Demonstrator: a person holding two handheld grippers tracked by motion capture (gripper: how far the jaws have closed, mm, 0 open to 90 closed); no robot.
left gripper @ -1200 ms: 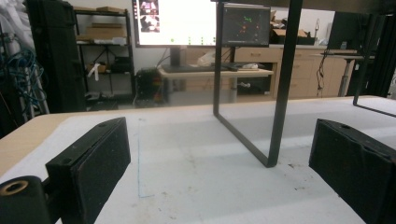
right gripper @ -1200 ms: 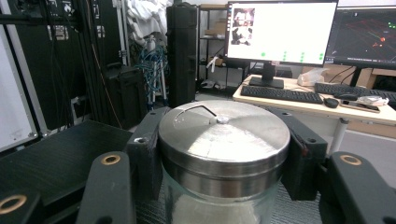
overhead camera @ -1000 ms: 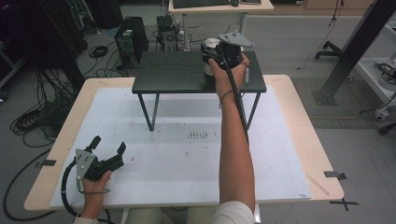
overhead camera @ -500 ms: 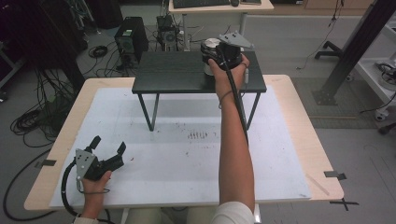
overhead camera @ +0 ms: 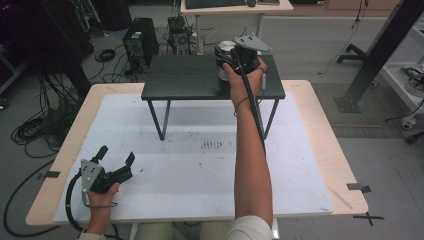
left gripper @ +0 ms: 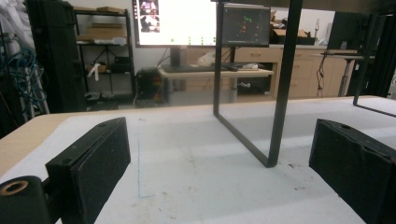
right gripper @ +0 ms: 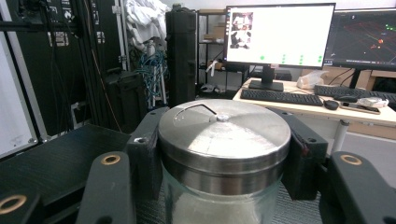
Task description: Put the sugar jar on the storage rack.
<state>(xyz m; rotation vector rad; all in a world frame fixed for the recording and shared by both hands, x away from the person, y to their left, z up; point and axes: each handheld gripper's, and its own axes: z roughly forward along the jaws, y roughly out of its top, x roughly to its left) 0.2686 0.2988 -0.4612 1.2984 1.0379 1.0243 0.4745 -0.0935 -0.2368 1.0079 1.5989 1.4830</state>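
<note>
Between the right gripper's (right gripper: 219, 158) closed jaws sits the steel-lidded glass jar (right gripper: 223, 140), clamped.

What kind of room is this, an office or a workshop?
Most likely a robotics lab: computer monitors on a desk, tangled cables on the floor, dark equipment racks, and a taped work table for handheld grippers.

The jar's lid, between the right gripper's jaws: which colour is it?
Silver-grey brushed metal; the lid shows best in the right gripper view, on a clear glass jar.
</note>
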